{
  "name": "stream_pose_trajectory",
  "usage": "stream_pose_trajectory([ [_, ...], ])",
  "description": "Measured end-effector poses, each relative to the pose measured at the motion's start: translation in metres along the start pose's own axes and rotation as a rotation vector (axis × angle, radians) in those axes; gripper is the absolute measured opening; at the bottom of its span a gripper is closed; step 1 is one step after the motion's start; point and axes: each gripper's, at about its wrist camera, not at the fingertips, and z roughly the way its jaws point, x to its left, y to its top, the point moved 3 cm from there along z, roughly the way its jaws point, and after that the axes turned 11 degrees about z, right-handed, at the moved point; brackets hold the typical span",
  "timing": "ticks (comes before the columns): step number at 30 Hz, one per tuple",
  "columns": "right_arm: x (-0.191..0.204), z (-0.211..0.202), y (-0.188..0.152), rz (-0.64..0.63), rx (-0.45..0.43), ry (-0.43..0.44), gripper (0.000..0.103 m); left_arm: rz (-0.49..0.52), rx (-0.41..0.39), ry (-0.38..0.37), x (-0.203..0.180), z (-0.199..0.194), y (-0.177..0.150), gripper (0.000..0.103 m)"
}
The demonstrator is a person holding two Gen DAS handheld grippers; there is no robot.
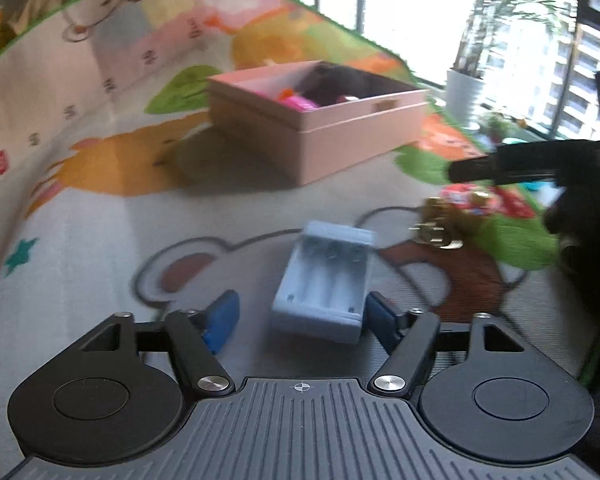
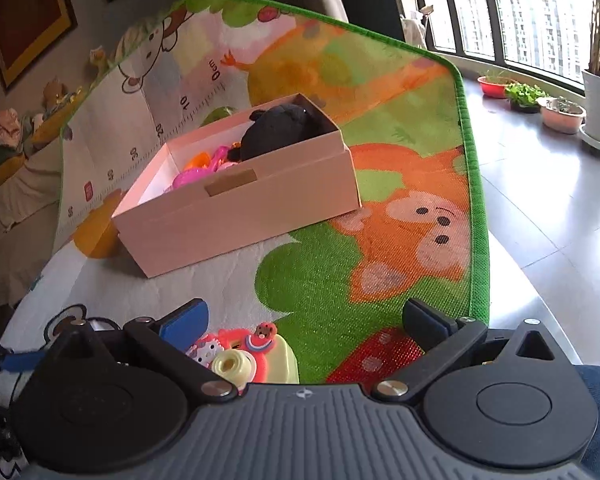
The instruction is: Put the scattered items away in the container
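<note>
L gripper (image 1: 302, 314) is low over the play mat (image 1: 80, 208), jaws spread w/ the pale blue battery charger (image 1: 324, 280) lying between the blue pads; its near right corner looks to touch the right pad, can't tell for sure. Open mat betw. charger and the pink box (image 1: 312, 120) ahead, nothing in that lane. Small gold trinket (image 1: 436, 226) sits right of the charger. R gripper (image 2: 316, 320) jaws wide apart, gripping nothing; yellow-pink toy camera (image 2: 256, 356) lies by its left pad. Box (image 2: 236, 200) holds a black plush (image 2: 280, 130) + pink and orange toys (image 2: 204, 166). Mat's green edge (image 2: 476, 200) runs close on my right, tiled floor and plant pots (image 2: 560, 114) beyond.
</note>
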Motion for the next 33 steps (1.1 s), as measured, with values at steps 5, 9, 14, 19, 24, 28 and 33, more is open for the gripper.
stream_pose_trajectory([
  [5, 0.006, 0.004, -0.001, -0.042, 0.009, -0.037, 0.103, -0.032, 0.020, 0.211, 0.027, 0.002, -0.006, 0.094],
  [9, 0.002, 0.002, -0.001, -0.022, 0.003, -0.021, 0.103, -0.167, 0.023, 0.325, 0.050, 0.002, -0.010, 0.095],
  [14, 0.005, 0.003, 0.001, -0.066, 0.036, -0.017, 0.103, -0.331, -0.043, 0.228, 0.051, -0.005, -0.013, 0.098],
  [19, 0.007, -0.017, 0.000, -0.108, 0.013, -0.037, 0.103, -0.281, -0.070, 0.240, 0.034, -0.008, -0.016, 0.101],
  [24, 0.023, -0.051, -0.016, -0.257, -0.073, -0.028, 0.103, -0.328, -0.068, 0.218, 0.038, -0.003, -0.017, 0.101],
  [28, 0.037, -0.056, -0.035, -0.359, -0.016, 0.006, 0.099, -0.322, -0.067, 0.220, 0.037, -0.003, -0.017, 0.102],
  [33, 0.036, -0.049, -0.036, -0.377, -0.009, -0.048, 0.096, -0.329, -0.068, 0.216, 0.037, -0.003, -0.018, 0.102],
])
